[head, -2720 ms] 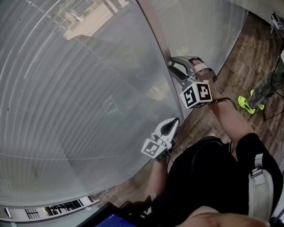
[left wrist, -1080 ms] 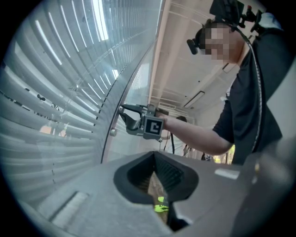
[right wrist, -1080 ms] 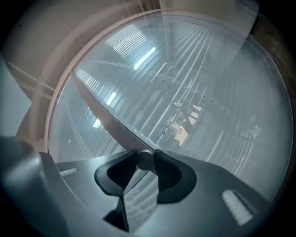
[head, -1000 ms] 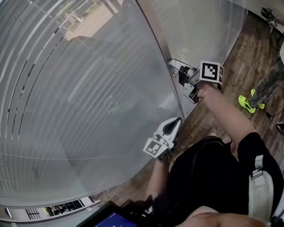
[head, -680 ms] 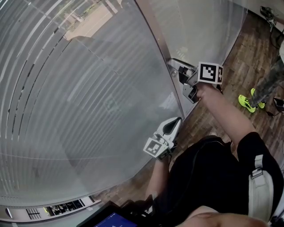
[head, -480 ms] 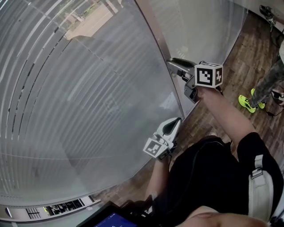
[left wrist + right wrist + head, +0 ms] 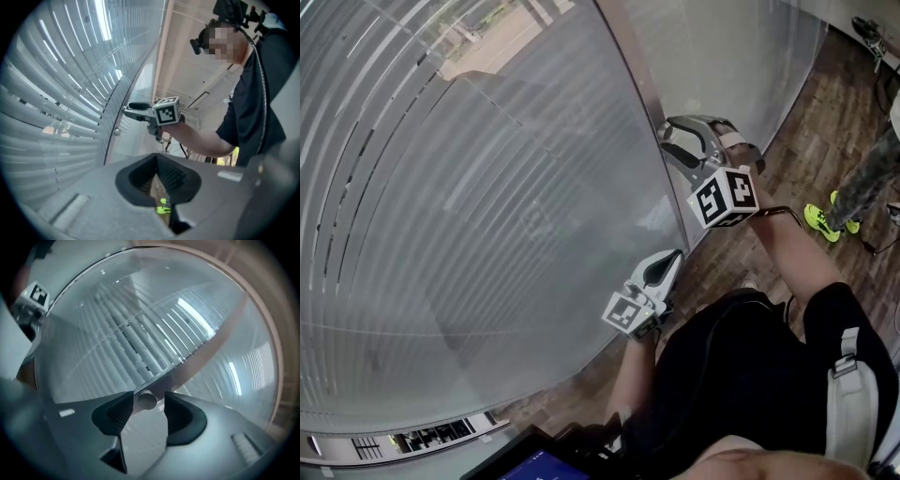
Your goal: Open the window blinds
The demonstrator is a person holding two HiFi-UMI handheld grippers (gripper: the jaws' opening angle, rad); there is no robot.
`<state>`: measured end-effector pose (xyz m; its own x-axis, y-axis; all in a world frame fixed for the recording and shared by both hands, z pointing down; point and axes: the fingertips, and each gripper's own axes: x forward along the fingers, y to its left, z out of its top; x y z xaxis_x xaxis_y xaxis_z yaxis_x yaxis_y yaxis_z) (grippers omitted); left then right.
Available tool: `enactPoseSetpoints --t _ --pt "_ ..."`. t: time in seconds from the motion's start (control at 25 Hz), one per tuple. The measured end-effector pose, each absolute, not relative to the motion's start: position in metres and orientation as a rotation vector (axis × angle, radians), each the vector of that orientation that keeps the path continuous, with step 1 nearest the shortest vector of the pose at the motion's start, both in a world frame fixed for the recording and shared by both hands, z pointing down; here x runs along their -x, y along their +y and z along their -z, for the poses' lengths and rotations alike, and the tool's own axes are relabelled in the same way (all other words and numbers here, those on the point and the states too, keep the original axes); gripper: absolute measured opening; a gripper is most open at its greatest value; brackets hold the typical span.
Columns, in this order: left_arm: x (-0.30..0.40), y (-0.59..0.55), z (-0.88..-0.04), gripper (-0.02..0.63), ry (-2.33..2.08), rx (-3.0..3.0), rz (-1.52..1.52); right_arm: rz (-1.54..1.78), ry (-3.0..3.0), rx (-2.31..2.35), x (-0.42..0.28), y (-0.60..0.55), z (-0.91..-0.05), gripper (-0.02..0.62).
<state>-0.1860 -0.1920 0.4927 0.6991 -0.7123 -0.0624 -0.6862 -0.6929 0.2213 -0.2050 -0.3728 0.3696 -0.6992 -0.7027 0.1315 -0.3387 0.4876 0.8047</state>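
The window blinds [image 7: 487,187] hang behind glass, their grey slats tilted with dark gaps at the left; they also fill the right gripper view [image 7: 140,343]. My right gripper [image 7: 666,141] is up against the metal window frame [image 7: 637,84]. A small round knob [image 7: 147,401] on that frame sits between its jaws, close to the left pad with a gap on the right. Those jaws have just been opening and stand open round the knob. My left gripper [image 7: 667,262] hangs lower near the glass, shut with nothing in it. It looks up at the right gripper [image 7: 129,107].
Wooden floor [image 7: 806,122] runs along the right of the window. A person in bright yellow-green shoes [image 7: 820,220] stands there. A tablet screen [image 7: 534,464] shows at the bottom edge. In the left gripper view a small round knob [image 7: 116,132] sits on the frame below the right gripper.
The right gripper has rolled round at the frame, its marker cube swinging from the top to the lower right, and its jaws have spread. Gaps opened between the left slats. The left gripper stayed.
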Motion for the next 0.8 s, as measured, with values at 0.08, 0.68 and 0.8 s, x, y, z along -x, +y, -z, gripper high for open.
enactPoseSetpoints --t 0.08,0.68,0.8 --pt "0.186 -0.192 -0.493 0.002 -1.132 -2.723 0.211 1.214 -2.169 -0.831 0.208 -0.372 -0.377 0.192" --pt "0.188 -0.191 -0.493 0.002 -1.140 -2.710 0.208 1.257 -2.134 -0.880 0.209 -0.380 -0.374 0.126" --pt "0.187 -0.191 -0.492 0.002 -1.137 -2.713 0.207 1.109 -2.267 -0.896 0.208 -0.380 -0.371 0.126"
